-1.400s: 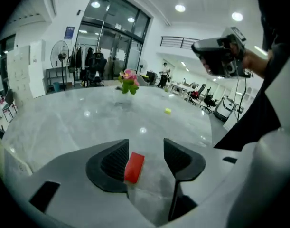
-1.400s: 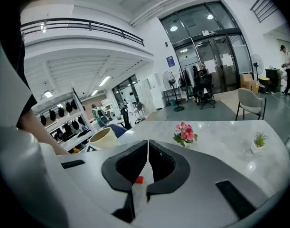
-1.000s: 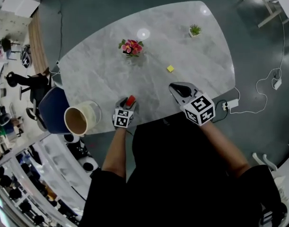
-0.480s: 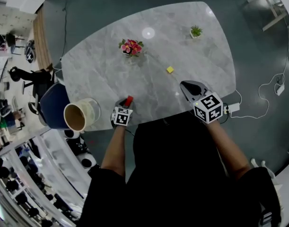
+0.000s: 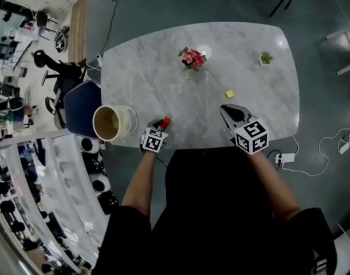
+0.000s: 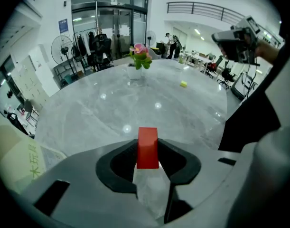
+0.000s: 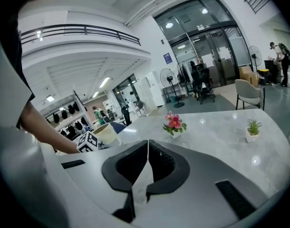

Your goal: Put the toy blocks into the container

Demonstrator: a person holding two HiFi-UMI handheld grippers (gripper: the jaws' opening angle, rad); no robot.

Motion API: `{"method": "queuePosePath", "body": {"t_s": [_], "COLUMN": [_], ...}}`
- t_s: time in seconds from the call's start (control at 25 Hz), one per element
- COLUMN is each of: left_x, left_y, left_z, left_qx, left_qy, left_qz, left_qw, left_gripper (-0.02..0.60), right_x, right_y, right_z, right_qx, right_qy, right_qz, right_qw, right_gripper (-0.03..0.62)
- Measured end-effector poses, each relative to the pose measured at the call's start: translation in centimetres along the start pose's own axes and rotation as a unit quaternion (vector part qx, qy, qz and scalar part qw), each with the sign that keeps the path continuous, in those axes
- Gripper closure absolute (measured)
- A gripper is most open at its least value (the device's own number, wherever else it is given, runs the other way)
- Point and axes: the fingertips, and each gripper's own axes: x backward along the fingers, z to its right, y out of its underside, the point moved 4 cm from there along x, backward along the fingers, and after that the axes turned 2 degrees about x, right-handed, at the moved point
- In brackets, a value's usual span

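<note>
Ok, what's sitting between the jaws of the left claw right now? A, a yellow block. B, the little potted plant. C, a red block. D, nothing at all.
C: in the left gripper view the left claw has just closed its jaws on the red block, which stands upright between them, while the yellow block lies apart on the table.

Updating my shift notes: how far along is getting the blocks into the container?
Done: no block visible inside the container. In hand: the left gripper has just closed its fingers on the red block. Left: drop it in, then fetch the yellow block; the right gripper is shut, empty.
</note>
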Motion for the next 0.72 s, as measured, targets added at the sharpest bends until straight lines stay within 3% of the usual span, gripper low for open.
{"method": "queuePosePath", "body": {"t_s": [0.24, 0.36, 0.48, 0.72], "left_x": [4.5, 7.8, 11.2, 17.7], "left_y": [-0.4, -1.6, -2.0, -1.8], "left_z": [-2.0, -3.5, -5.3, -8.3], "left_qx": [0.040, 0.062, 0.068, 0.060], "left_qy": [0.006, 0.016, 0.021, 0.039], "left_qz": [0.019, 0.062, 0.105, 0.144], "left_qw": [0.9990, 0.9960, 0.9919, 0.9870], "left_gripper": [0.458, 0.459, 0.459, 0.459], "right_x": [-3.1, -4.9, -6.7, -9.9], "right_y": [-0.3, -0.6, -1.4, -3.1], "right_z": [-5.0, -7.8, -10.4, -15.0], "right_qx": [0.039, 0.043, 0.059, 0.070], "right_qy": [-0.037, -0.054, -0.065, -0.071], "right_qz": [-0.016, -0.024, -0.030, -0.028], "right_qw": [0.998, 0.997, 0.996, 0.995], "right_gripper": [0.589, 0.589, 0.589, 0.589]}}
